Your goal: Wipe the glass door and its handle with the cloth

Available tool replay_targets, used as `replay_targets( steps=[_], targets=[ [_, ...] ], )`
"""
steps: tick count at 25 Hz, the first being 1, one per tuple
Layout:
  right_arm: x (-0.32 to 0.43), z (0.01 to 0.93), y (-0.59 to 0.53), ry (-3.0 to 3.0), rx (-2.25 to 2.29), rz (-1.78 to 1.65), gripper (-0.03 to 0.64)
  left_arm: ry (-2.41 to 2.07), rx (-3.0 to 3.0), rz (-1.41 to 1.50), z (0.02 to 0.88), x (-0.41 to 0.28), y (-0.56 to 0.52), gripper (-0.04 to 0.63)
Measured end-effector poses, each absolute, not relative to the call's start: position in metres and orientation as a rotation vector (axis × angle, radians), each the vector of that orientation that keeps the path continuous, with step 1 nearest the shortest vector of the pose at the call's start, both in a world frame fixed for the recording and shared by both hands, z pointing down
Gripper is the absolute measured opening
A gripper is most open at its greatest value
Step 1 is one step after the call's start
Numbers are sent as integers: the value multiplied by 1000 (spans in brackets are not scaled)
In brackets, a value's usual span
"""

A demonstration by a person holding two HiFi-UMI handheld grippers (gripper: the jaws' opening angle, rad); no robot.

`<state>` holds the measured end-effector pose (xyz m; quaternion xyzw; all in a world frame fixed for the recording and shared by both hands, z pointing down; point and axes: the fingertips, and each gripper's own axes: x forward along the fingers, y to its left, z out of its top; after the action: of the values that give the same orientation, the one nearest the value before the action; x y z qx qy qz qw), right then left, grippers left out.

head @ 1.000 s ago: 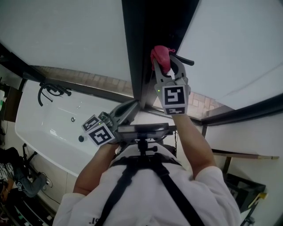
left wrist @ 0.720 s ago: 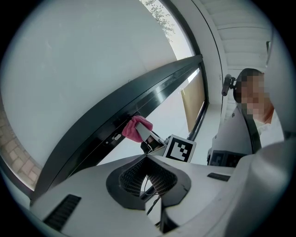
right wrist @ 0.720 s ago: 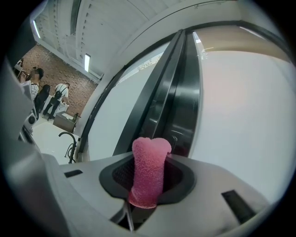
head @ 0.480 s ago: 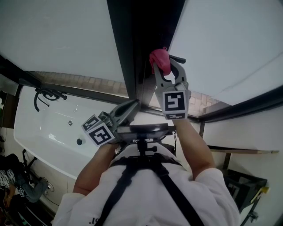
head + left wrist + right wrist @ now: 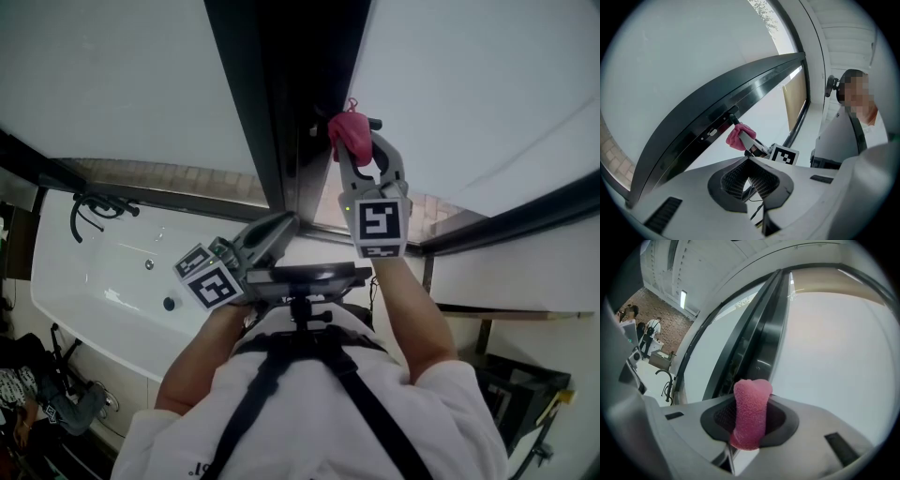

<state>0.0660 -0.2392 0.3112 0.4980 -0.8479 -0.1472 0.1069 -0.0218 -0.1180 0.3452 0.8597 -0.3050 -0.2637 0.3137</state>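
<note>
Bathroom seen from above: a white bathtub point(image 5: 103, 272) lies low at left; pale panes of the glass door point(image 5: 469, 84) fill the top of the head view, split by a dark frame point(image 5: 281, 94).

I hold the right gripper point(image 5: 354, 142) raised against that frame, its jaws clenched on a folded pink cloth point(image 5: 750, 413); the cloth bulges a little past the jaw tips and sits just beside the short dark handle point(image 5: 733, 115), though I cannot tell whether it touches.

The left gripper point(image 5: 749, 161) hangs low near my chest, well apart from the door; its jaws are pressed together with nothing between them.

Risks, as I judge them: little cloth shows past the jaws, so a hard tip could scrape glass or frame if I press at an angle; the handle could snag the fold and drag it out of the pinch; nothing steadies the door, so a firm wipe might swing it.
</note>
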Motion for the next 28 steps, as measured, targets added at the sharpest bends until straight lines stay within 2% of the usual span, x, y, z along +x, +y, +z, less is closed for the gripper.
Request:
replay_targets(
  steps=[22,28],
  targets=[
    [179,336,-260,-2340,1854,-122,101,-754,2266,-641,353,-12,-117,-8],
    [149,372,-260,-2391,1688,-66,101,-747,2274,-615,354,-11,-120,-8]
  ],
)
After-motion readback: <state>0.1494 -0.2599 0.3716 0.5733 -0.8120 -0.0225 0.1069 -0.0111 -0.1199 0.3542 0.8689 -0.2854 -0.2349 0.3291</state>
